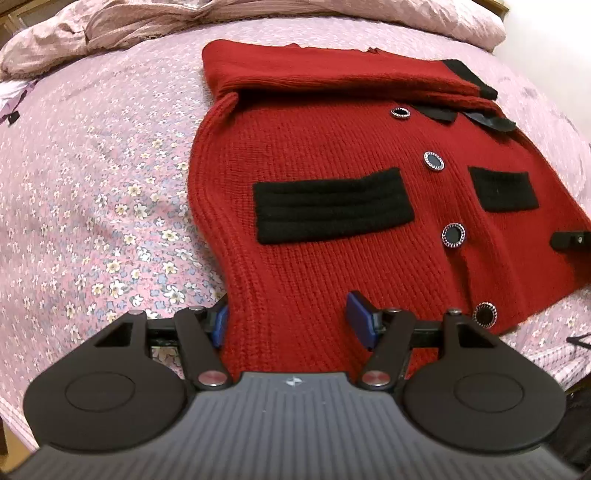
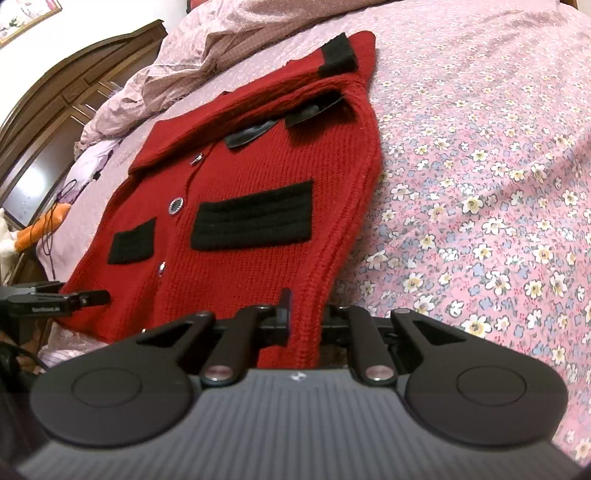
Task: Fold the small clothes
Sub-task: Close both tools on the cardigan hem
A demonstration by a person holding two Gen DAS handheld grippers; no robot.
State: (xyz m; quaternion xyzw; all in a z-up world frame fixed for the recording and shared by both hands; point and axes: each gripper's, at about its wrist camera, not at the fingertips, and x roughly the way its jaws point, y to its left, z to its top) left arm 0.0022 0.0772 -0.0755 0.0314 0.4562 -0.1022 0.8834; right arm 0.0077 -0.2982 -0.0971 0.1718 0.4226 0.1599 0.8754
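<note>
A red knitted cardigan (image 1: 332,147) with black pocket patches and round dark buttons lies flat on the bed, its sleeves folded across the top. In the left wrist view its near left hem corner lies between the blue pads of my left gripper (image 1: 290,321), whose jaws stand wide apart and do not squeeze the knit. In the right wrist view the cardigan (image 2: 258,155) runs down to my right gripper (image 2: 301,317), which is shut on the near right hem corner; its right finger is hidden behind the cloth. The left gripper's black fingers (image 2: 85,297) show at the far hem corner.
The bed carries a pink floral sheet (image 1: 110,206) (image 2: 480,184). A crumpled pink quilt (image 1: 110,33) (image 2: 155,85) lies at the head. A dark wooden headboard (image 2: 55,92) stands at the left, with an orange object (image 2: 40,229) and thin cables beside the bed.
</note>
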